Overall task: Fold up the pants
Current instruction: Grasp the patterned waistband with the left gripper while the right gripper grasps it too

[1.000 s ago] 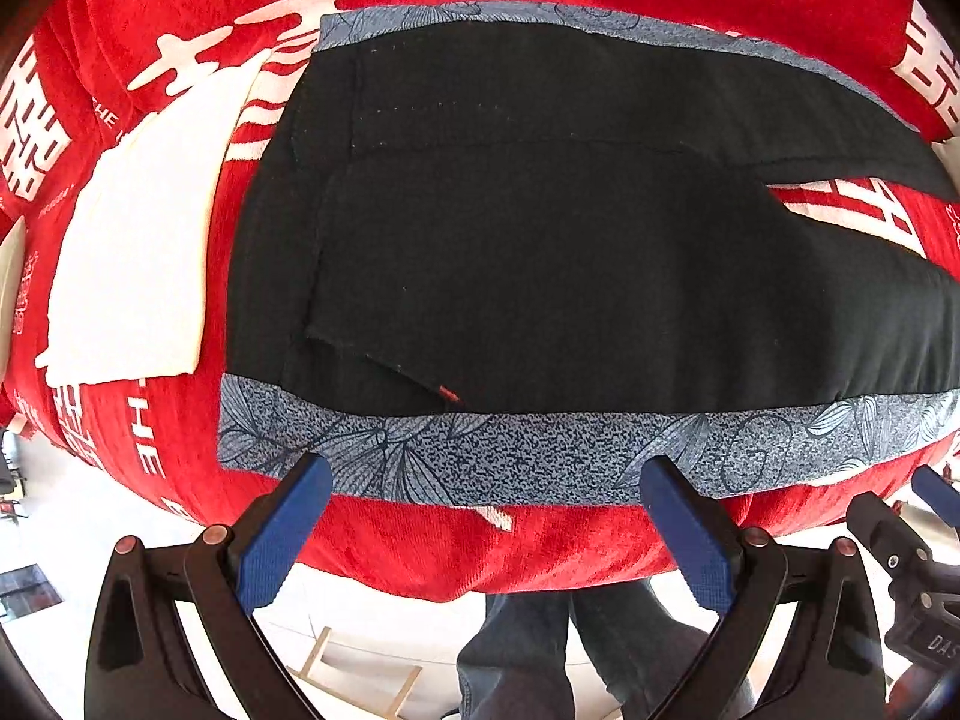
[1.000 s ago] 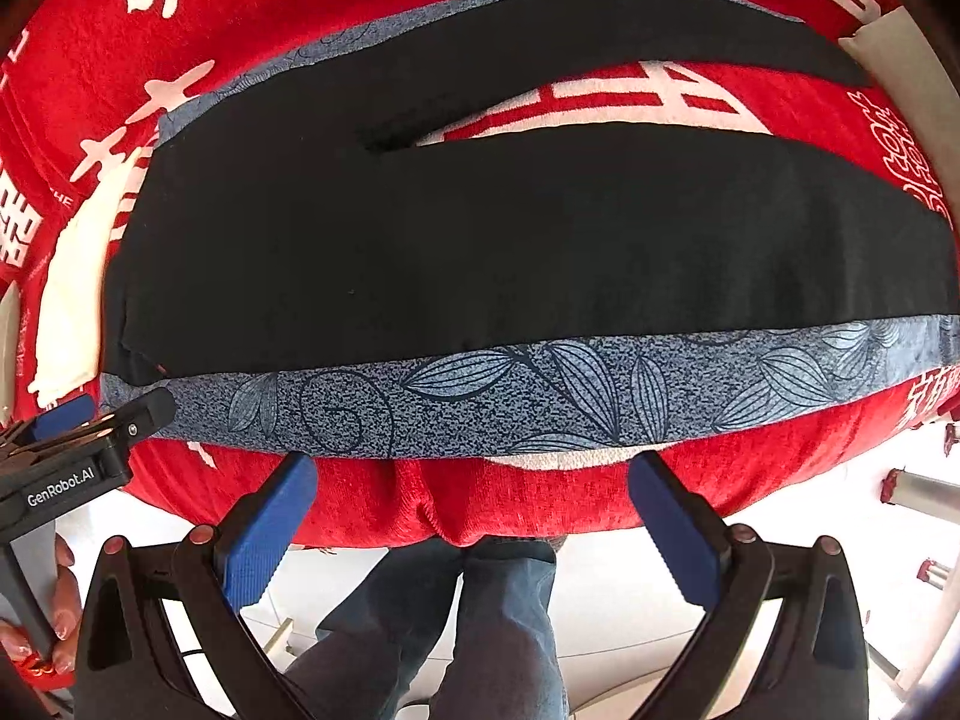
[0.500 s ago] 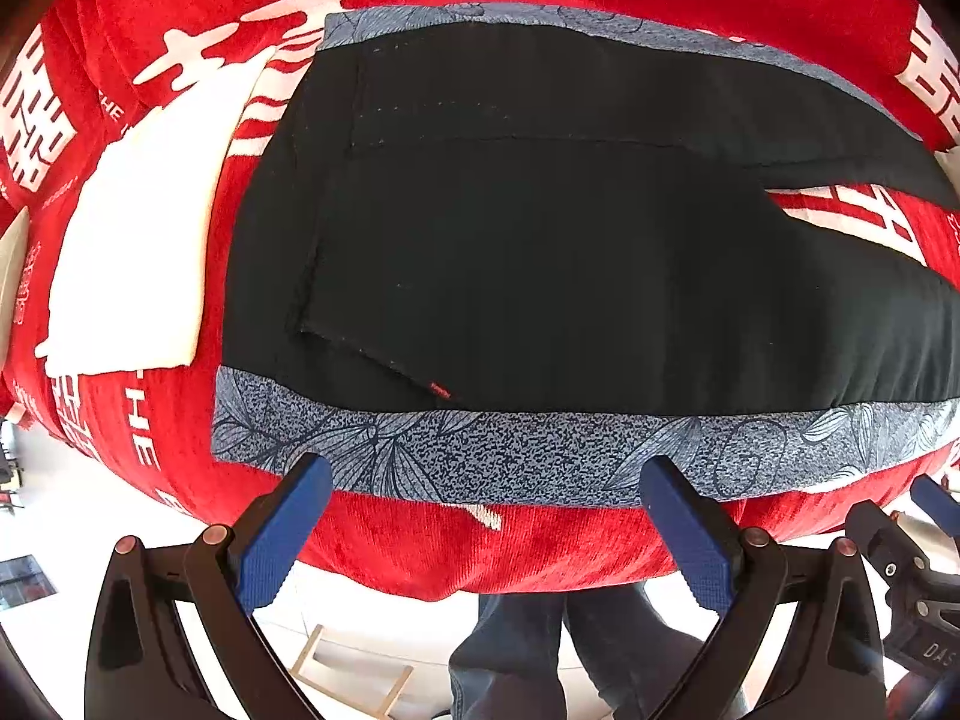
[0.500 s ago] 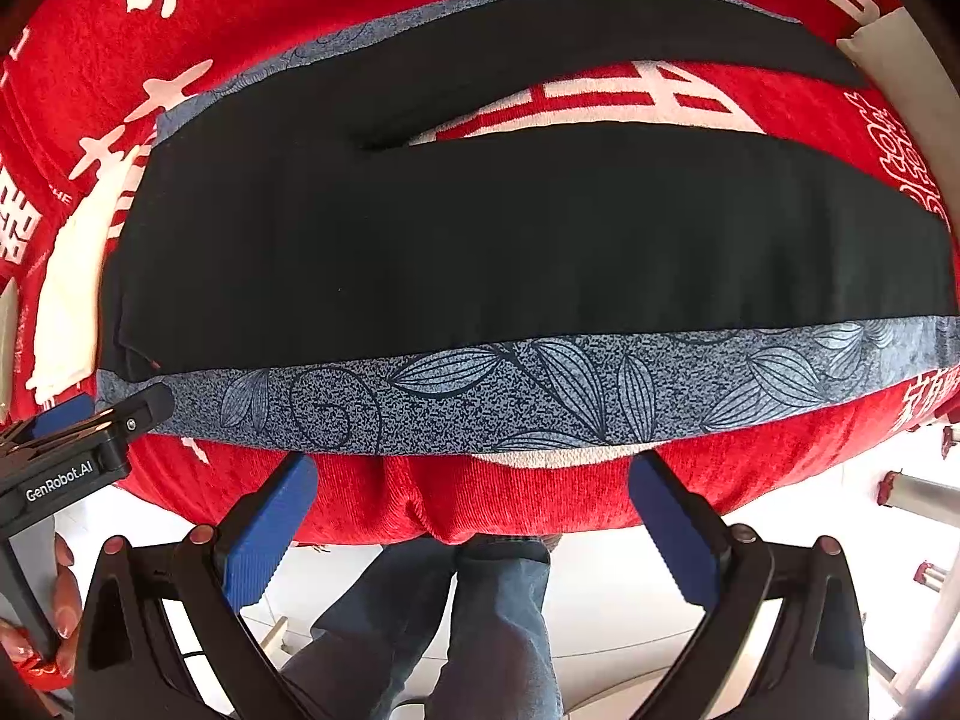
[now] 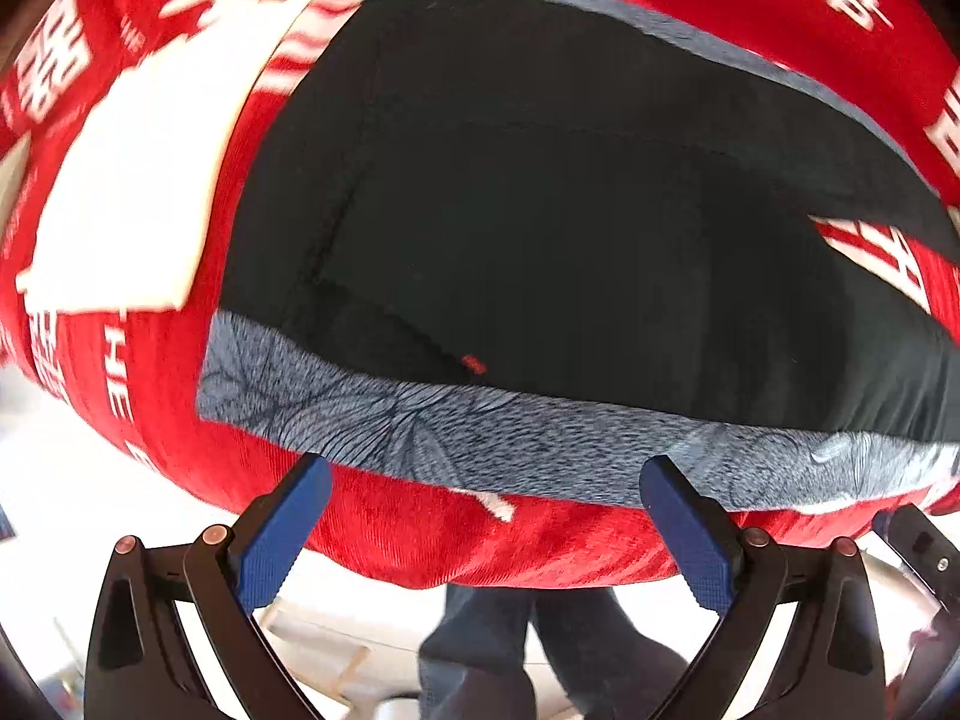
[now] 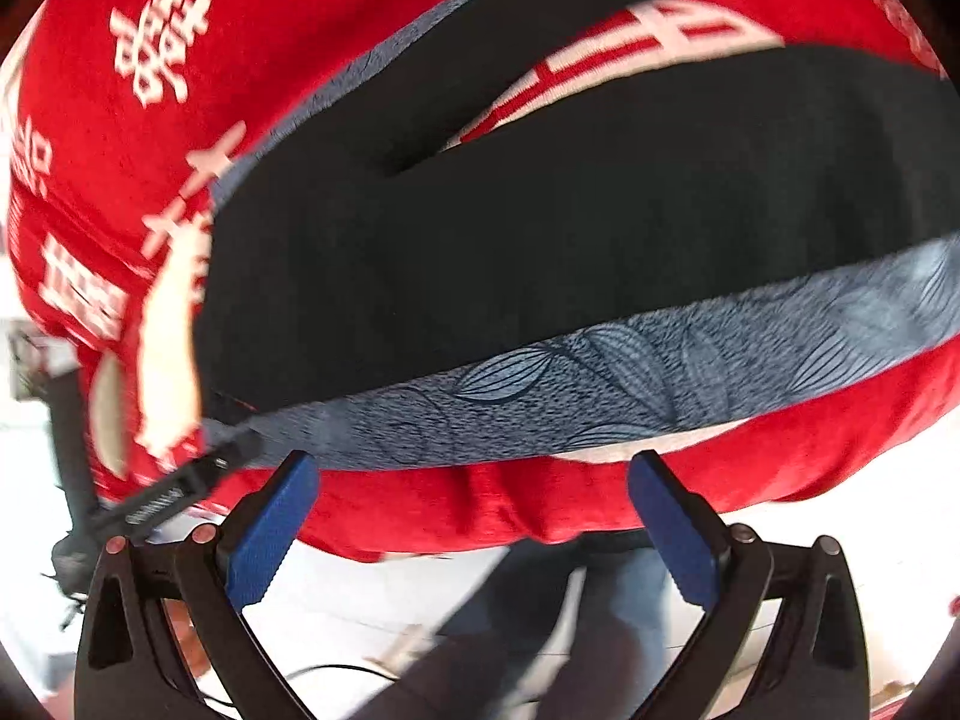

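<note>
The pants (image 5: 570, 210) lie spread flat on the red cloth (image 5: 420, 540) that covers the table, black fabric with a grey leaf-print stripe (image 5: 480, 438) running down the near side seam. In the right wrist view the pants (image 6: 540, 252) show both legs parted in a narrow V, red cloth and white lettering visible in the gap between them. That open lay makes sense for a first fold: one leg can be brought over the other only if both sit flat and uncrossed.

The left gripper (image 5: 486, 534) hangs just off the near table edge, below the stripe at the waist end, tongs spread wide and holding nothing. The right gripper (image 6: 474, 528) sits likewise below the stripe (image 6: 600, 384) farther along the leg, tongs wide apart, empty too. Both views are blurred, so fine creases cannot be read.

Two open grippers lined along the same near seam look, to my eye, like a set-up for pinching that edge at two places and lifting it together. No fold is made yet.

A white cloth (image 5: 138, 180) lies beside the waistband, apart from the pants. The person's jeans (image 5: 540, 648) show below the table edge.
</note>
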`<act>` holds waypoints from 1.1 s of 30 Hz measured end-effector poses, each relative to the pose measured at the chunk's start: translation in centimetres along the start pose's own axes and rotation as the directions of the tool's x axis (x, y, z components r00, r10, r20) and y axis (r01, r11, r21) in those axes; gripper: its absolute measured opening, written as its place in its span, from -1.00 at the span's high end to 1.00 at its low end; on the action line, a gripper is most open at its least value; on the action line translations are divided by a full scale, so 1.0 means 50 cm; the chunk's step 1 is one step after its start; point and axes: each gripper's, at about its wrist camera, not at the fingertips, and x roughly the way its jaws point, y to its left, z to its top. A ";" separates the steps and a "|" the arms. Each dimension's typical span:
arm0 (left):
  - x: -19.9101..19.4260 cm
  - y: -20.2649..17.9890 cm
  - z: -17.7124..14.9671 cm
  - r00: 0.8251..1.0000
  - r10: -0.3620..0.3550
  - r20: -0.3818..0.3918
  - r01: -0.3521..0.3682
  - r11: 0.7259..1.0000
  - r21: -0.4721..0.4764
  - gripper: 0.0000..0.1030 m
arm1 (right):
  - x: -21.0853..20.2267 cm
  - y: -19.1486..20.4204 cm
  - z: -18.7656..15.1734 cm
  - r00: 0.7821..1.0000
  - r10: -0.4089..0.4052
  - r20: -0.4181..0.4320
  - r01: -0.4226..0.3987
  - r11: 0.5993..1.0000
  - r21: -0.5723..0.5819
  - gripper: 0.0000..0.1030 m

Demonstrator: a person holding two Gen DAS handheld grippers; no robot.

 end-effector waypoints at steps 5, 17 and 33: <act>0.022 0.054 -0.004 0.990 -0.143 -0.017 0.141 0.985 -0.103 -1.00 | 0.036 -0.050 -0.016 0.980 0.196 -0.034 -0.190 0.972 0.141 -0.36; 0.084 0.134 -0.030 0.952 -0.305 -0.004 0.295 0.923 -0.249 -1.00 | 0.141 -0.146 -0.030 0.889 0.456 0.040 -0.439 0.825 0.355 -0.01; 0.089 0.154 -0.007 0.913 -0.402 0.065 0.395 0.836 -0.381 -1.00 | 0.087 -0.081 0.016 0.799 0.600 0.045 -0.580 0.748 0.323 0.75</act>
